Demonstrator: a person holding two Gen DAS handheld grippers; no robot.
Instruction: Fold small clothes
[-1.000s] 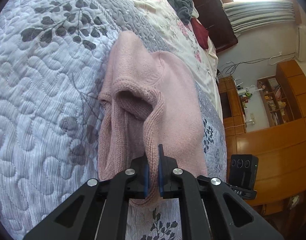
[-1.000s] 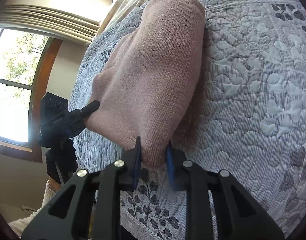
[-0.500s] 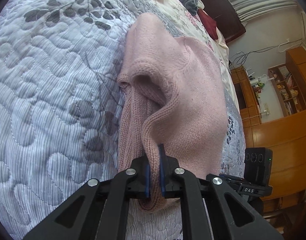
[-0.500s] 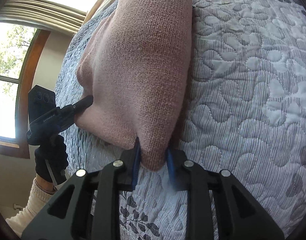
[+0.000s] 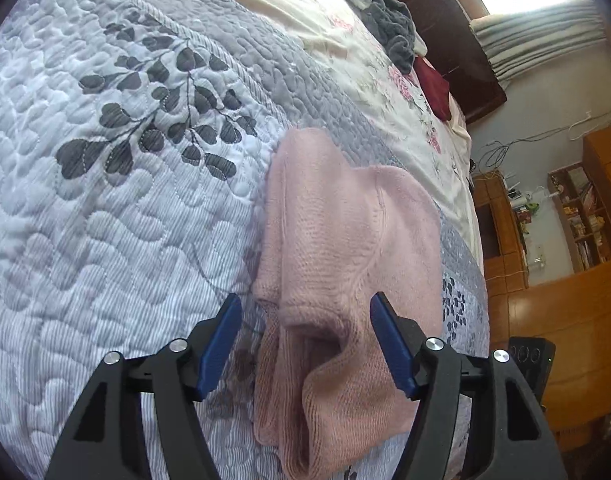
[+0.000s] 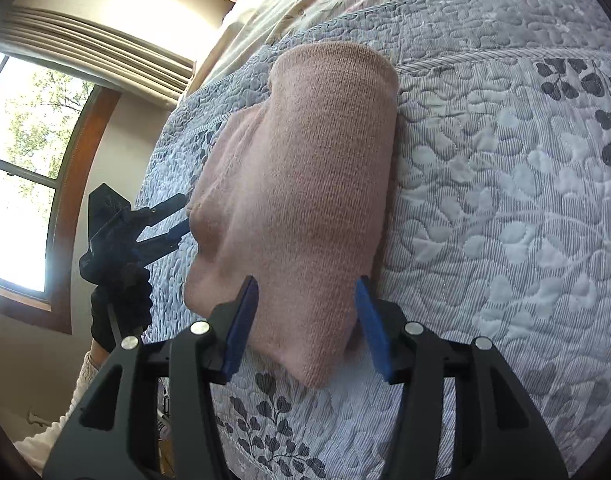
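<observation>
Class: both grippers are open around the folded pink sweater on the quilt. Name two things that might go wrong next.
1. The left gripper straddles a raised loose flap of the sweater; pulling away may snag it and undo the fold.
2. The right gripper straddles a sweater corner; it might drag it across the quilt.

L gripper has jaws spread wide, blue pads well apart, nothing pinched between them; fingers point fwd and slightly down. R gripper likewise has jaws wide apart, blue pads clear on both sides, gripping nothing. In R wrist view the L gripper shows at left, fingers parted, held by a black-gloved hand with a pale sleeve below.
</observation>
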